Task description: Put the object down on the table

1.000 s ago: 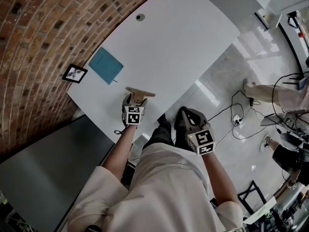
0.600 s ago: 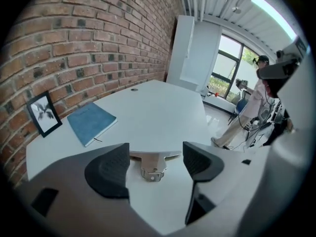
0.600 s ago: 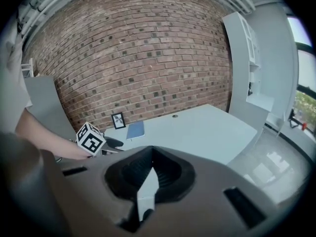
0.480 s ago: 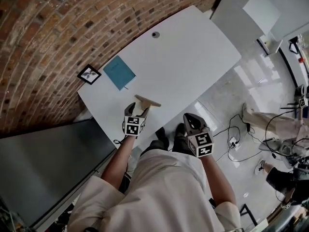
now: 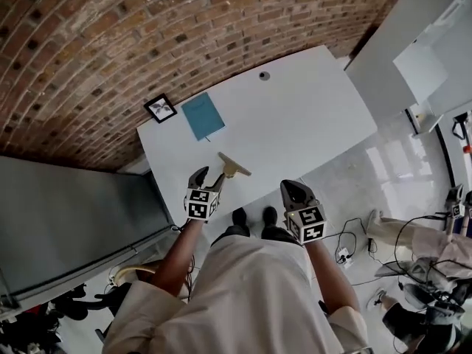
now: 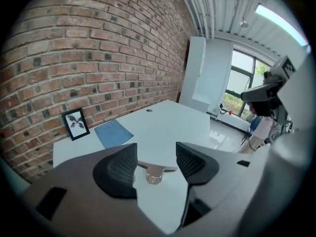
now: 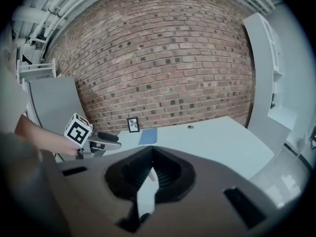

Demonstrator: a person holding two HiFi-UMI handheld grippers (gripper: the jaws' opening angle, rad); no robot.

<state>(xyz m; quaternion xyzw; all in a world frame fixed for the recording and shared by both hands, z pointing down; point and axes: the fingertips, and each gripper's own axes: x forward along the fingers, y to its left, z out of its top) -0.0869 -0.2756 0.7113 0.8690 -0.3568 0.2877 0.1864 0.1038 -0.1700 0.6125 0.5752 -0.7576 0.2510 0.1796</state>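
A tan T-shaped scraper-like tool [image 5: 233, 166] lies flat on the white table [image 5: 295, 116], near its front edge. My left gripper [image 5: 206, 177] hangs just short of the tool's handle end and does not touch it. Its jaws are closing with nothing between the pads. In the left gripper view the tool [image 6: 155, 170] lies on the table beyond the left gripper [image 6: 155, 163]. My right gripper [image 5: 290, 187] is held off the table's front edge, above the floor. The right gripper [image 7: 151, 158] has its pads together and holds nothing.
A blue notebook [image 5: 203, 116] and a small framed picture [image 5: 160, 108] lie at the table's back left by the brick wall. A cable hole [image 5: 264, 75] is at the far edge. A grey cabinet [image 5: 74, 212] stands left; cables and another person are at lower right.
My left gripper has drawn back from the tool, which stays on the table. Its jaws have narrowed. The head view has tilted up toward the wall.
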